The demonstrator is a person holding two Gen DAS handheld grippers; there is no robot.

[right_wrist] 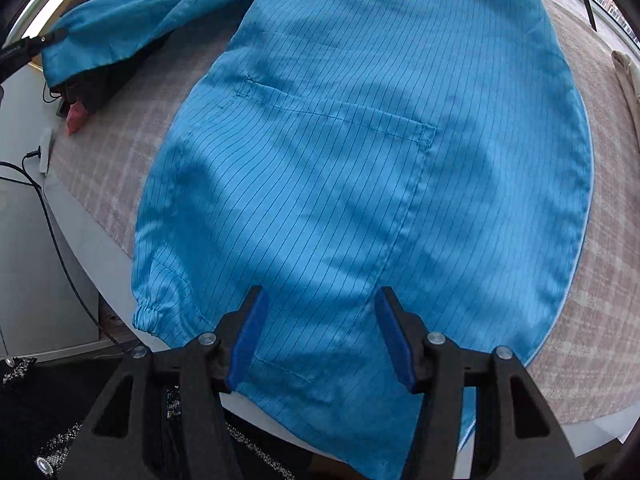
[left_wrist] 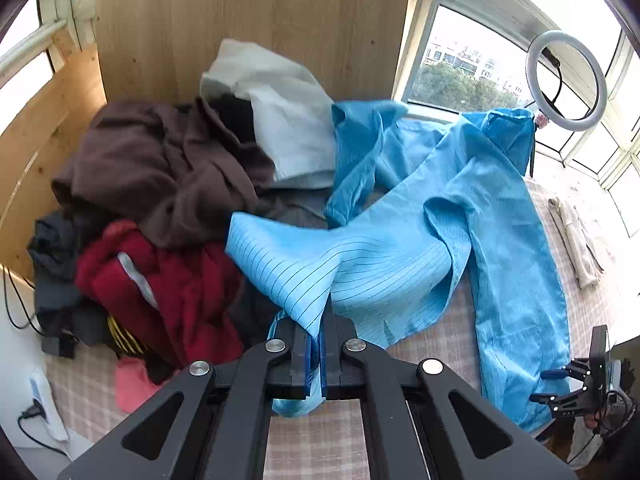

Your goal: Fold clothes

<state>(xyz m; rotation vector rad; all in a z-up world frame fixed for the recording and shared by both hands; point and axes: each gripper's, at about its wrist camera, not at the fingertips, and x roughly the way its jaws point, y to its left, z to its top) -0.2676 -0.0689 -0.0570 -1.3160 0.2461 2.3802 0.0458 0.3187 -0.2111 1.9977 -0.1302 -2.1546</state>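
Observation:
A light blue pinstriped coat [left_wrist: 404,248] lies spread across the checked bed cover. My left gripper [left_wrist: 318,344] is shut on a fold of one of its sleeves and holds it lifted above the bed. In the right wrist view the coat's body [right_wrist: 360,140] with a patch pocket lies flat, its hem hanging over the near edge. My right gripper [right_wrist: 320,332] is open, its blue pads either side of the hem, just above the cloth. An elastic cuff [right_wrist: 150,314] lies at the left near edge.
A pile of clothes sits to the left: brown [left_wrist: 160,168], dark red [left_wrist: 168,284], white [left_wrist: 280,120] and dark grey [left_wrist: 56,264]. A wooden panel [left_wrist: 248,24] stands behind. A ring light [left_wrist: 566,84] stands by the window. A folded beige garment [left_wrist: 576,240] lies at the right.

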